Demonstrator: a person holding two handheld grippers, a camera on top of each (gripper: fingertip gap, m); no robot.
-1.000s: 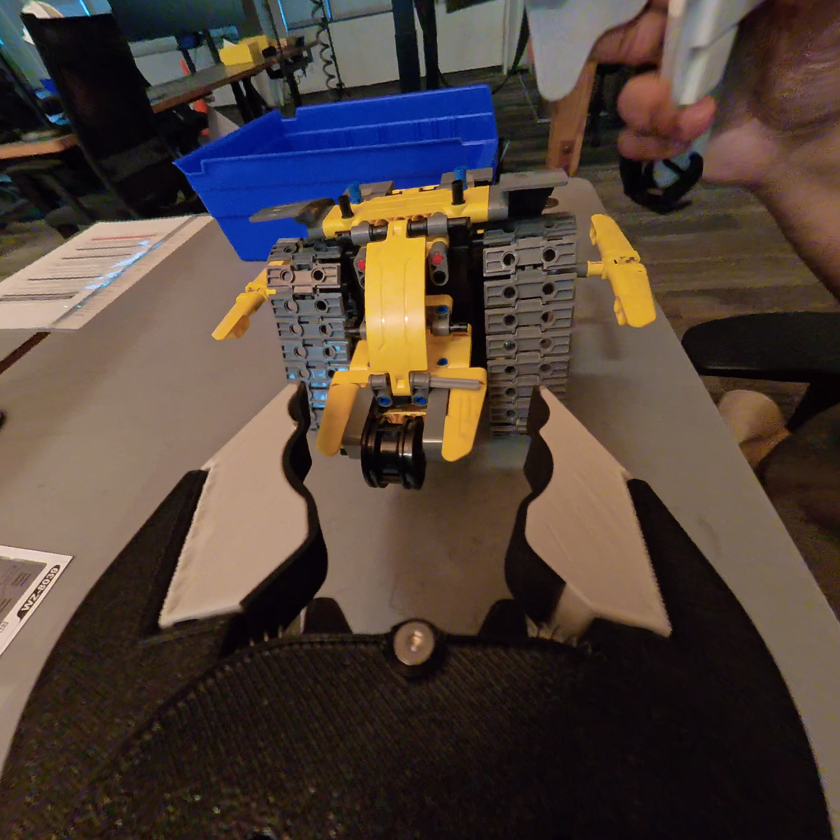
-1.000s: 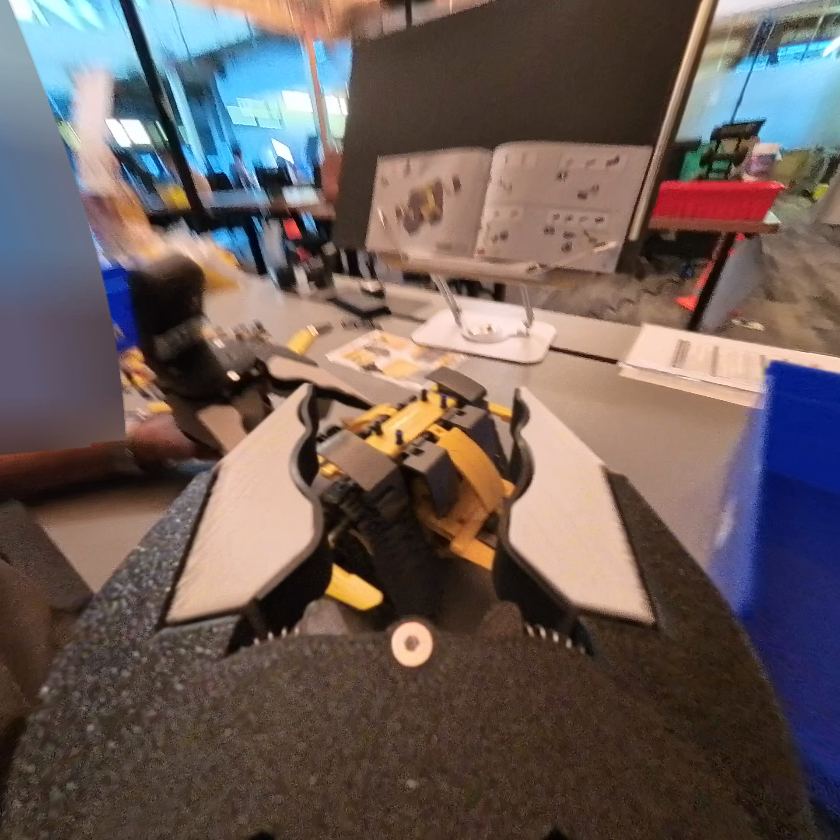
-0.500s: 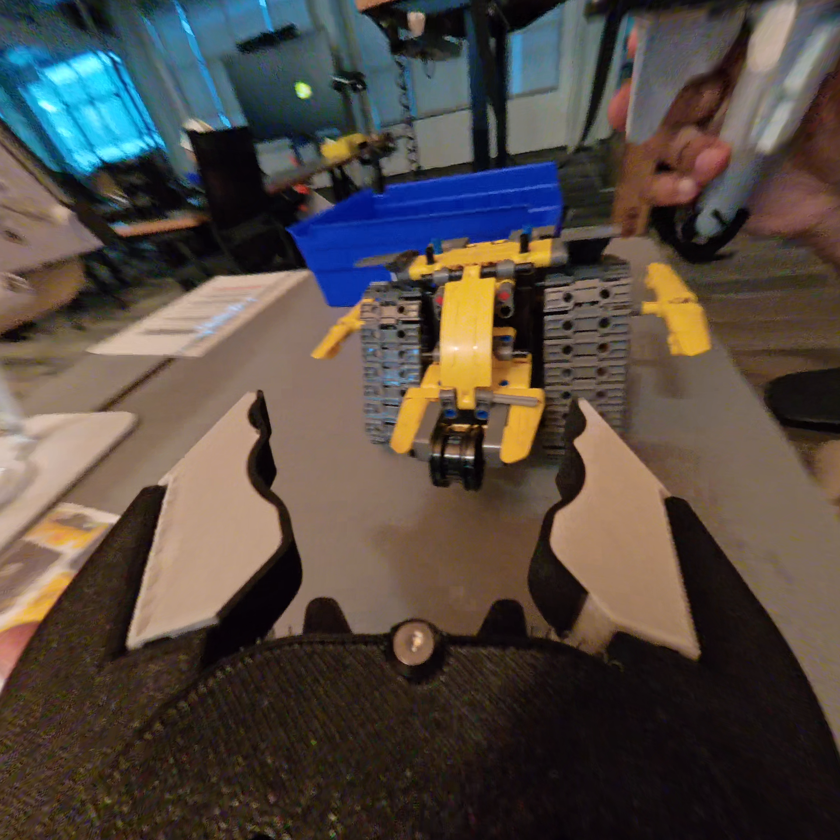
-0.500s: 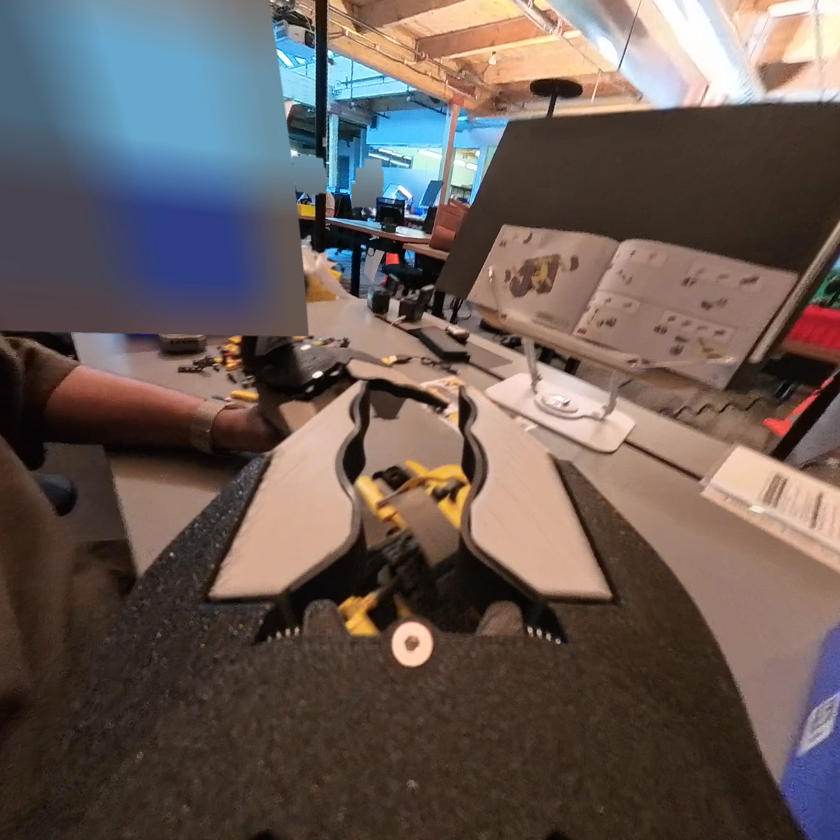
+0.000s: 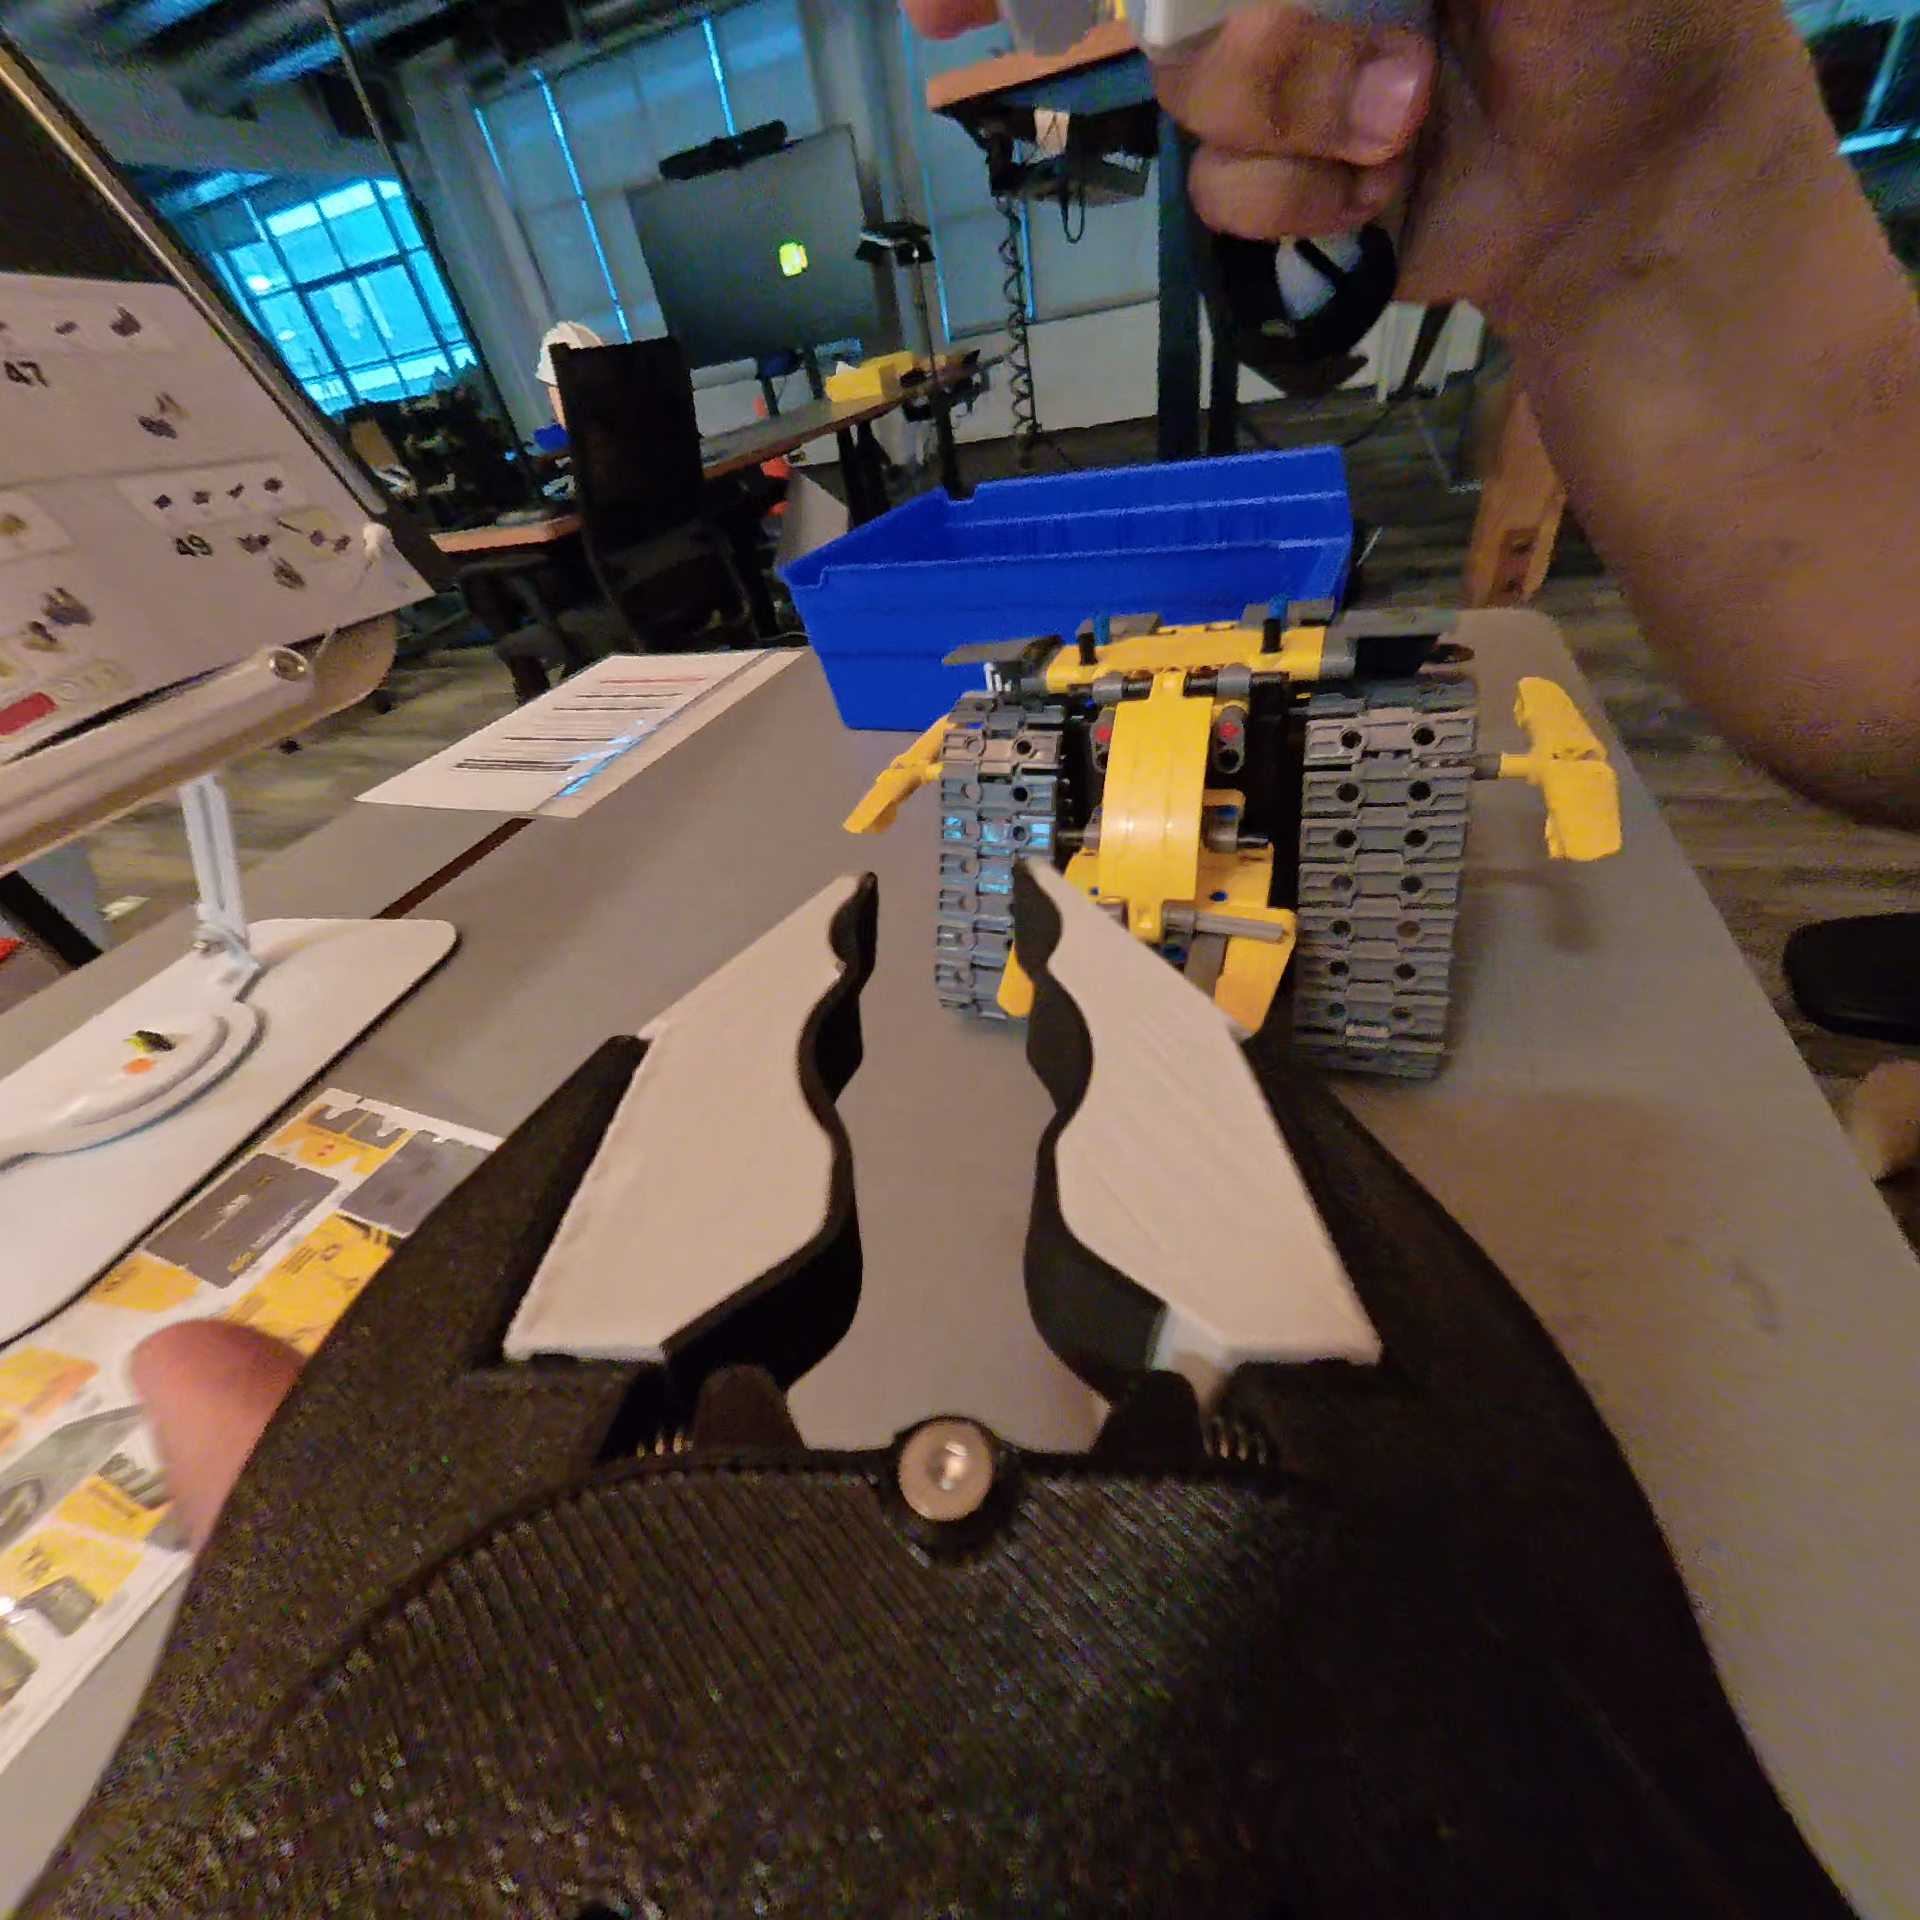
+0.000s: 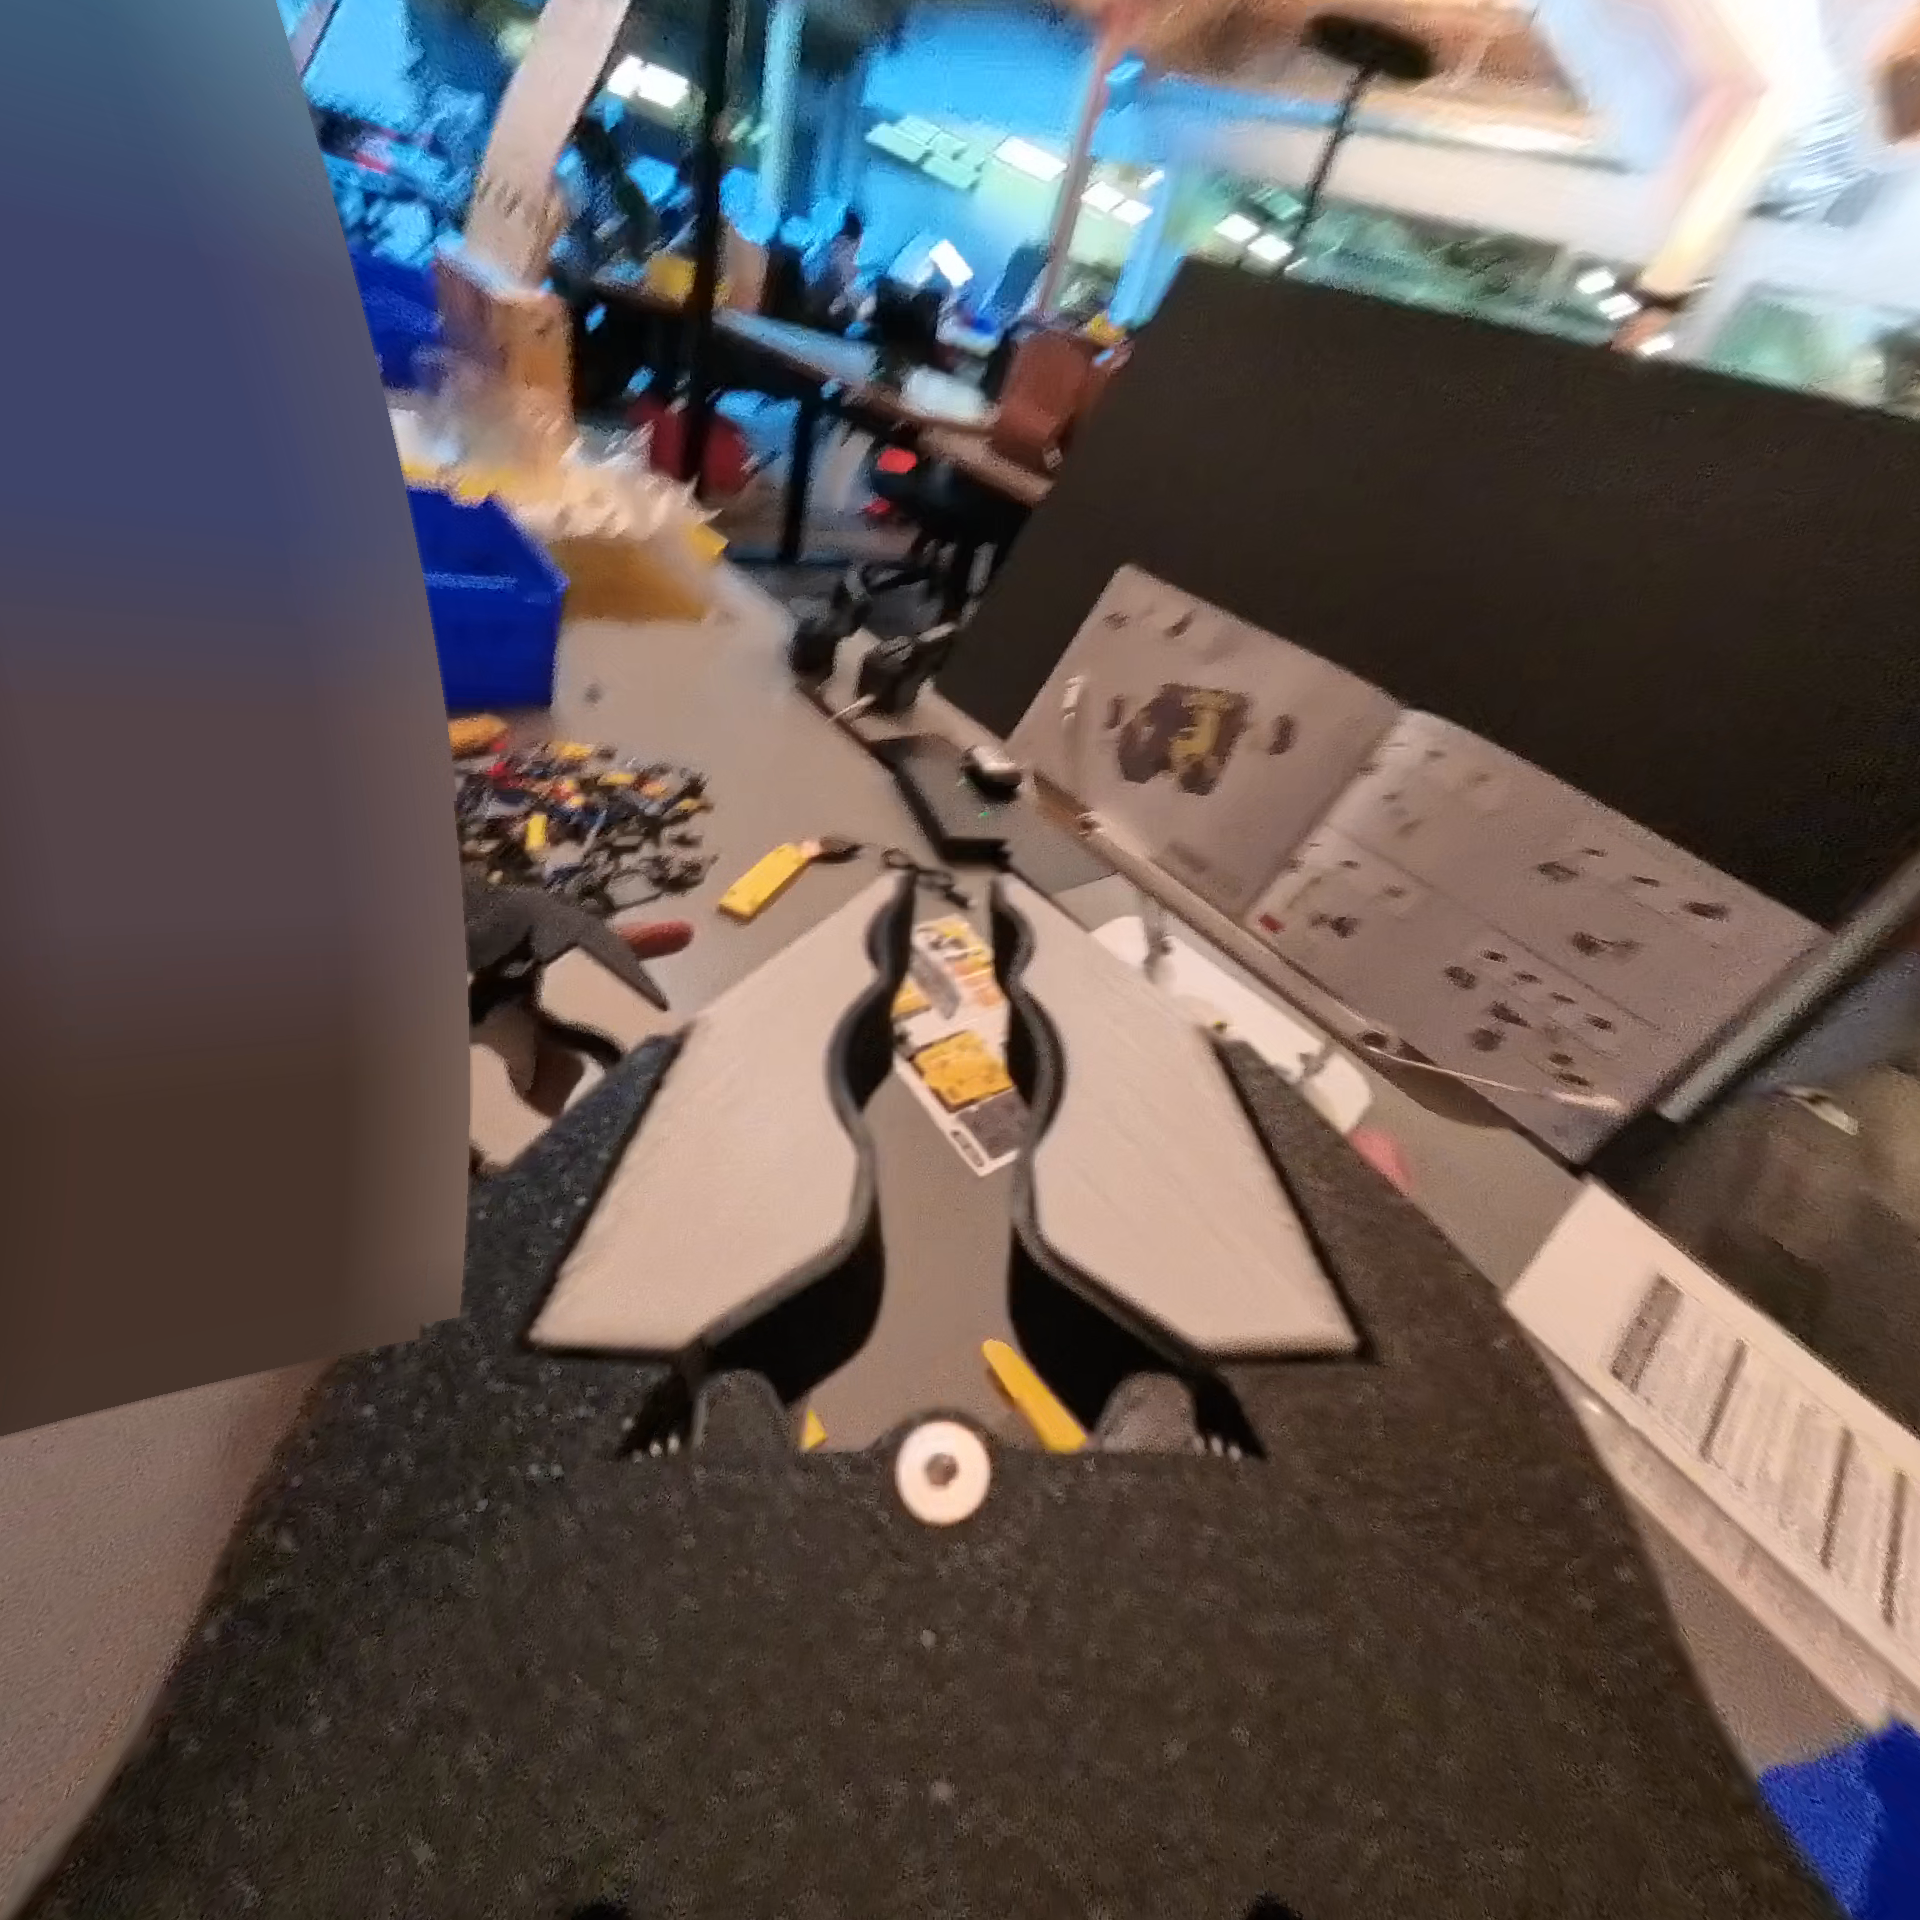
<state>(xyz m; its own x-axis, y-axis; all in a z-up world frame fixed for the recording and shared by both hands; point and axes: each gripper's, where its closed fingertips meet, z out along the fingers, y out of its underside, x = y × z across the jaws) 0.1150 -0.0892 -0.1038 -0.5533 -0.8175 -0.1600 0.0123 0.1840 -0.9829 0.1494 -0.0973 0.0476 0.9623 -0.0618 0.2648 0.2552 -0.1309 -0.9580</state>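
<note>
Yellow-and-grey tracked brick vehicle (image 5: pixel 1210 831) stands on the grey bench (image 5: pixel 1558 1195), just beyond the empty, narrowly parted left gripper (image 5: pixel 940 899); the right gripper (image 6: pixel 951 894), likewise slightly parted, holds nothing.

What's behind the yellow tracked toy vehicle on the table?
A blue bin sits right behind the toy vehicle, at the table's far edge. Its inside is hidden by the front wall.

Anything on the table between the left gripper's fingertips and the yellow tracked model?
Nothing: in the left wrist view, only bare grey table shows between the left gripper and the tracked model. Its right finger overlaps the model in the picture; contact is unclear.
</note>
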